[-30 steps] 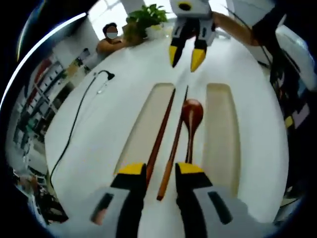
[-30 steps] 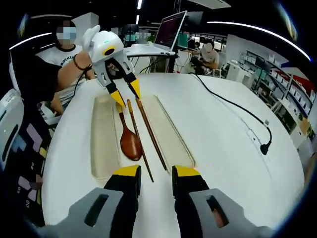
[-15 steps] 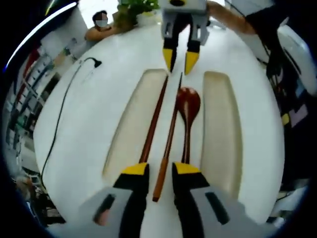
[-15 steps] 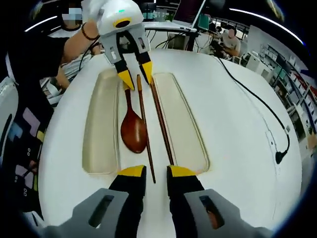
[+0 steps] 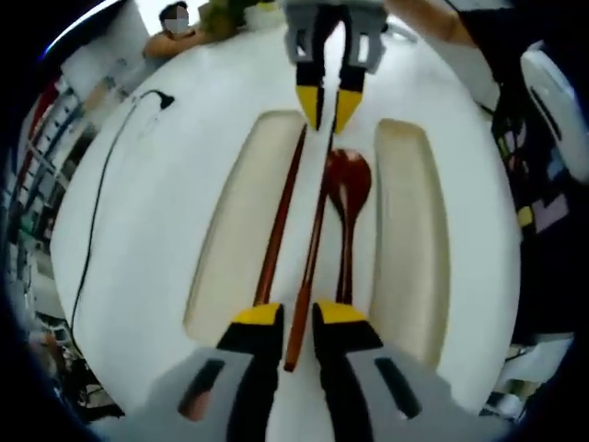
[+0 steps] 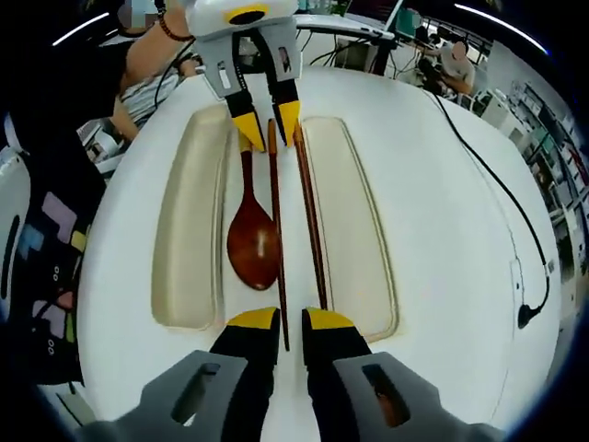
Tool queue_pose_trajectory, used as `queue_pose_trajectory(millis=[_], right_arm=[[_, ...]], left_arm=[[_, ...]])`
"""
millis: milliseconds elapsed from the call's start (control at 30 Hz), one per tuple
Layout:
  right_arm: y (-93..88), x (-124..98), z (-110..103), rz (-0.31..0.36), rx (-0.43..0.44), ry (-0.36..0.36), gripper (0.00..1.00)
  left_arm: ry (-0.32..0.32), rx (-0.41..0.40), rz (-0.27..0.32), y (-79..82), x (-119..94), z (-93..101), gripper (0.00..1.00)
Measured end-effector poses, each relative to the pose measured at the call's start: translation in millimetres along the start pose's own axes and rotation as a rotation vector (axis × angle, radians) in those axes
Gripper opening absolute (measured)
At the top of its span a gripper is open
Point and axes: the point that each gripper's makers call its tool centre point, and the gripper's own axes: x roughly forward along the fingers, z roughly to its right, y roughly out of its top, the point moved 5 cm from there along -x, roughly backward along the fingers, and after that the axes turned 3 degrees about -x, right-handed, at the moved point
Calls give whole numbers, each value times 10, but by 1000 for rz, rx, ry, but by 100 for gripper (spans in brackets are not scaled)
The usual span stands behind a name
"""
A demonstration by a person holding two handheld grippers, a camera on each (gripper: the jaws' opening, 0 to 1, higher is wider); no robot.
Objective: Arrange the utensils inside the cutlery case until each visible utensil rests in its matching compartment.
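Both tongs are facing each other across a white table (image 6: 442, 230), each one straddling an end of the same chopstick. In the left gripper view, the left gripper (image 5: 296, 315) is sitting with its yellow-tipped jaws a narrow gap apart, and the near end of the middle chopstick (image 5: 313, 253) is lying in that gap; whether the pads are actually pressing on the wood I cannot tell. At the far end of that stick the right gripper (image 5: 329, 103) is coming down with its tips close on either side of the stick's thin end.

In the right gripper view the same layout is showing from the other side: the right gripper (image 6: 281, 320) is framing the stick's (image 6: 277, 239) thin end between slightly parted jaws, again with contact unclear, while the left gripper (image 6: 269, 127) is bracketing the thick end.

A second chopstick (image 6: 309, 207) is lying just beside the first, along the inner rim of one cream tray (image 6: 354, 221). On the other side of the middle stick, a dark wooden spoon (image 6: 252, 241) is lying on the table between the two trays, its bowl toward the right gripper and its handle running toward the left one, close against the other cream tray (image 6: 184, 230). A black cable (image 6: 502, 207) is trailing over the table well apart from the trays.
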Motion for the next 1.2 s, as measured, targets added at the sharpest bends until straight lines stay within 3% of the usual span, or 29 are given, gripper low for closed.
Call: queue_pose_trajectory(millis=[433, 633, 800, 833, 900, 1067, 1133, 1200], right_arm=[[12, 40, 60, -91, -63, 44, 6], [30, 54, 103, -127, -96, 94, 4], [53, 62, 120, -156, -99, 103, 1], [43, 60, 114, -165, -18, 99, 1], [37, 62, 127, -139, -121, 125, 1], [26, 69, 94, -133, -170, 100, 1], [28, 68, 88, -151, -137, 62, 1], [48, 73, 82, -184, -182, 55, 1]], left_arm=[[-61, -41, -47, 18, 22, -30, 11], [-82, -84, -26, 36, 29, -62, 8], [-65, -21, -64, 77, 37, -35, 7], [-67, 7, -73, 88, 40, -32, 7], [-72, 21, -85, 105, 47, -30, 7], [-111, 60, -102, 114, 52, -54, 7], [-121, 43, -101, 112, 54, -66, 7], [-134, 48, -97, 107, 55, -62, 6]])
